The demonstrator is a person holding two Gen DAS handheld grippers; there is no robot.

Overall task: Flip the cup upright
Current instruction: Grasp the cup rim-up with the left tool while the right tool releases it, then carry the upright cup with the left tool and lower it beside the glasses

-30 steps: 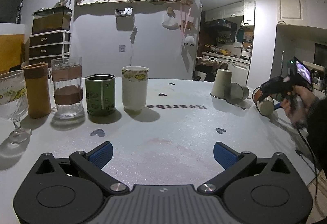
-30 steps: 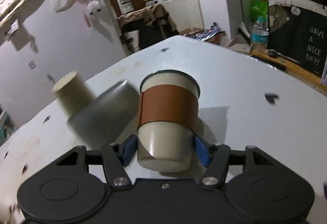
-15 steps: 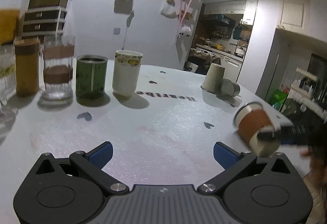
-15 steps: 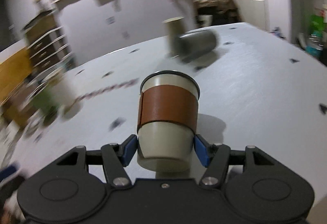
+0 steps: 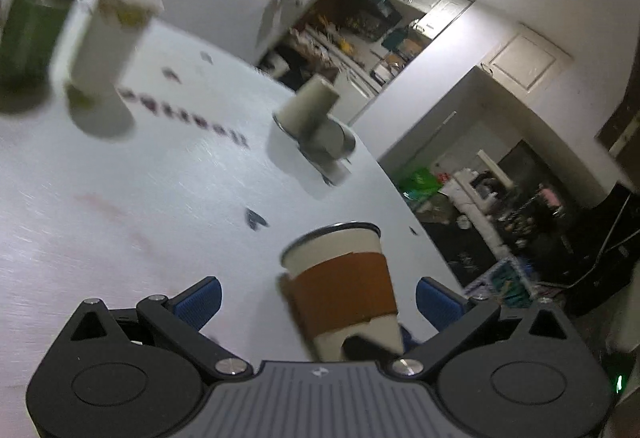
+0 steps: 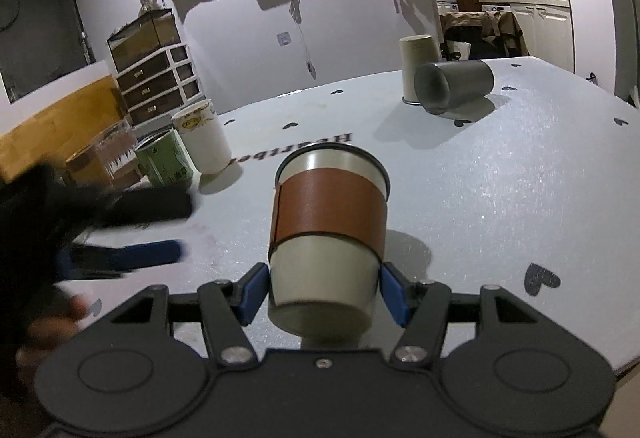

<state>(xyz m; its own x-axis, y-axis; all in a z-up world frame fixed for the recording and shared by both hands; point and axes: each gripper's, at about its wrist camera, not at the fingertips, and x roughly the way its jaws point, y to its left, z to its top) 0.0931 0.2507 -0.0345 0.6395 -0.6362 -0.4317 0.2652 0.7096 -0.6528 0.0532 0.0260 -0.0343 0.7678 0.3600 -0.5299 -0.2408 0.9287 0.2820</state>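
Right gripper [image 6: 322,288] is clamped on the sleeved cup's [image 6: 330,222] base, held over the near table [image 6: 500,190]; left gripper [image 5: 318,298] hangs spread wide. Set it down level, then release slowly.

cream steel cup with brown leather sleeve [image 6: 330,226] centre frame, between right gripper [image 6: 322,292] pads | grey metal tumbler [image 6: 454,86] on side upper right, before upturned beige cup [image 6: 416,64] | green tin [image 6: 164,158], white mug [image 6: 202,142] mid-left | all on white table [image 6: 500,178]

Upside-down dark lettering on the white table [image 6: 520,166], at twelve o'clock beyond the banded cup [image 6: 330,226], reads "Heartbe", partly hidden.
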